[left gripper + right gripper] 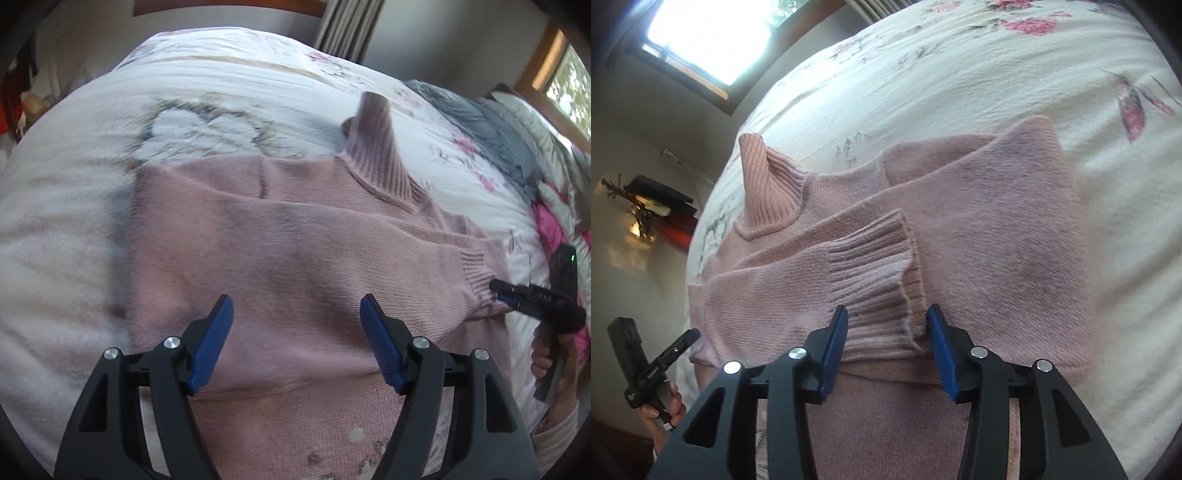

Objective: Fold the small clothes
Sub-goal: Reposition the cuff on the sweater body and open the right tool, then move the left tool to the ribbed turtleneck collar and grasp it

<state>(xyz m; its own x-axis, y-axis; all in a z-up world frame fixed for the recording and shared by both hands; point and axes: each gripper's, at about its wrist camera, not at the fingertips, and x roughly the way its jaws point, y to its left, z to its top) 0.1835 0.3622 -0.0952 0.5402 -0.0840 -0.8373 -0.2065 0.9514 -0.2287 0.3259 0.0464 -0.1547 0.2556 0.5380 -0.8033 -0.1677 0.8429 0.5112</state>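
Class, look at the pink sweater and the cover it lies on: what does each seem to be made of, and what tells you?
Pink turtleneck sweater: soft matte knit, probably wool or acrylic; stitch rows and ribbed cuff show. White floral bed cover: matte woven or quilted cloth, likely cotton, with printed pink flowers.

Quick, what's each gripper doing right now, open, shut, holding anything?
Left gripper: open, holding nothing, over the sweater.
Right gripper: open, fingers either side of the sleeve cuff, not shut on it.
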